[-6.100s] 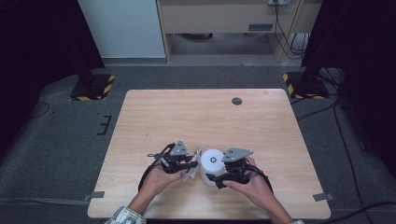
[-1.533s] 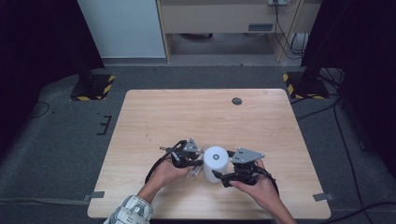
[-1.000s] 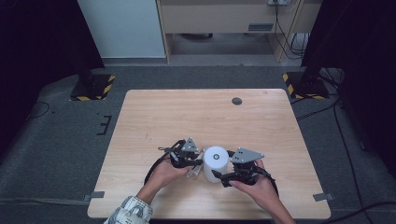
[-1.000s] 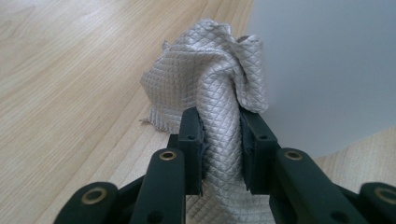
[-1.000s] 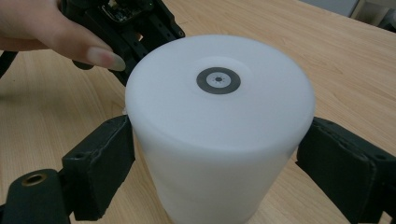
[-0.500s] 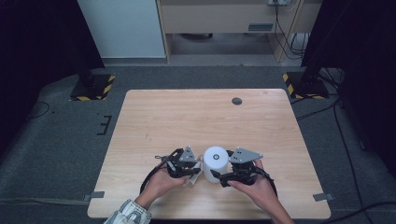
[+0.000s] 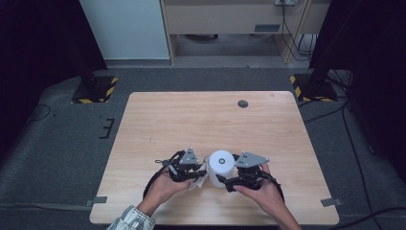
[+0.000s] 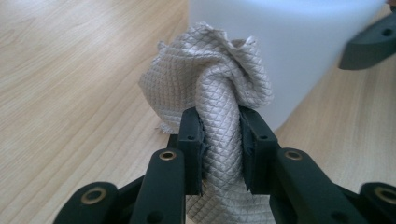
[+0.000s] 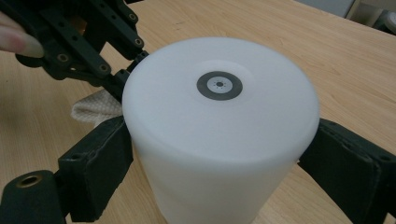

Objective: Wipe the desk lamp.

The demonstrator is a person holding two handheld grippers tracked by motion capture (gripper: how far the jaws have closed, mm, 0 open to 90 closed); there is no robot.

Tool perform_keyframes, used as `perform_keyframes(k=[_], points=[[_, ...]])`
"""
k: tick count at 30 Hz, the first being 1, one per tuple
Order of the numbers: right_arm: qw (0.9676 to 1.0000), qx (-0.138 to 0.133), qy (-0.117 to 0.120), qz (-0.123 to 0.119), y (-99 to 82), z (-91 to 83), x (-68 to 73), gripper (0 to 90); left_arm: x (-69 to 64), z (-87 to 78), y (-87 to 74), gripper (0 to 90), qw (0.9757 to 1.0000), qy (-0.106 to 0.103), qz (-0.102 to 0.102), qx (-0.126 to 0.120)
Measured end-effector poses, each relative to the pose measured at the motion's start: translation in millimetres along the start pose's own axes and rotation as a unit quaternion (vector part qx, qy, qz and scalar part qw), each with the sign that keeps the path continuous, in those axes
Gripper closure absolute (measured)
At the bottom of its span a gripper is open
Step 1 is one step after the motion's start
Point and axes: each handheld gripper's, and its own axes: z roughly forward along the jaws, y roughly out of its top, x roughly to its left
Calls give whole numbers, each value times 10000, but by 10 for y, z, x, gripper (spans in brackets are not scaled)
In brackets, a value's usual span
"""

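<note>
Cloth [image 8: 219, 93] pinched between left gripper [image 8: 219, 140] fingers, bunched against white cylinder [image 9: 219, 135] | cylinder stood upright on worktop [image 7: 191, 120], clasped at both sides by right gripper [image 9: 215, 154] fingers

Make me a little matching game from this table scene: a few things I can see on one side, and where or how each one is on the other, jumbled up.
Things:
1. white cylinder
2. grey quilted cloth
3. small dark disc
4. left hand-held gripper

Places or states:
A. lies alone near the table's far edge
B. bunched and pinched between two black jaws
C. stands upright, clasped on both sides by the right hand-held gripper
D. shut on a twist of fabric, beside the cylinder

Pairs: 1-C, 2-B, 3-A, 4-D
</note>
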Motion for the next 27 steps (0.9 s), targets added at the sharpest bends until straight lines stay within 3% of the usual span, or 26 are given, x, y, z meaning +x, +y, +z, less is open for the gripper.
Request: perform_keyframes(k=[9, 11, 15, 18, 23, 27], points=[[10000, 19, -18, 1, -2, 1, -6, 100, -59, 104, -40, 719, 9996, -34, 79, 274], [10000, 23, -21, 1, -3, -3, -8, 99, -57, 57, -14, 719, 9998, -45, 84, 181], [10000, 18, -33, 9, -3, 1, -7, 99, -36, -106, 80, 718, 9997, -31, -61, -253], [10000, 25, -27, 9, -2, 0, -8, 99, -31, -158, 104, 718, 9992, -61, -101, -394], [10000, 21, -45, 11, -1, 3, -6, 99, -48, -86, 82, 717, 9998, 4, 5, -186], [10000, 28, -40, 16, -3, 1, -6, 99, 16, 19, 21, 715, 9999, 111, -40, 26]])
